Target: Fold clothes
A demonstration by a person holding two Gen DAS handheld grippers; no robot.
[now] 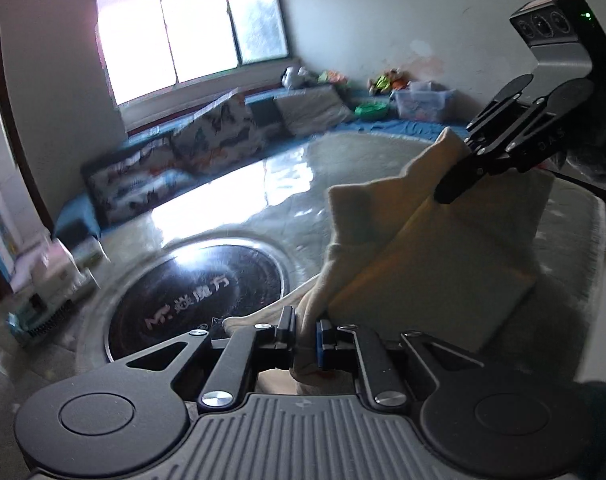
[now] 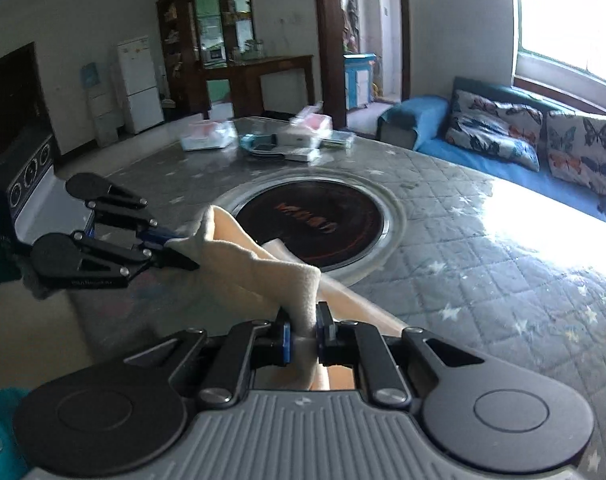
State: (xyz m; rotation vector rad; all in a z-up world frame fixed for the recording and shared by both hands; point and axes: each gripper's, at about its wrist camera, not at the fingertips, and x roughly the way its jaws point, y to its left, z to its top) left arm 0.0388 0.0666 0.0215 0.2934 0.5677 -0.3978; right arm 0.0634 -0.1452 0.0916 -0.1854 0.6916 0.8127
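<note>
A quilted surface [image 2: 483, 280] is seen, with a round dark plate [image 2: 311, 224] inset at 12 o'clock. A cream cloth [image 2: 263, 264] is held stretched above it, pinched by the right hand-held gripper [image 2: 303, 338] at 6 o'clock and by the left hand-held gripper [image 1: 306, 336].

Left wrist view sits low behind the left gripper [image 1: 305, 334], close over the worktop [image 1: 239, 200], facing the window [image 1: 191, 28] and sofa cushions [image 1: 207, 136]. Right wrist view sits behind the right gripper [image 2: 303, 332], facing the fridge [image 2: 139, 84] and doorway. Both share the dark round inset [image 1: 199, 296], the cream cloth [image 1: 423, 248], and each other's gripper.
</note>
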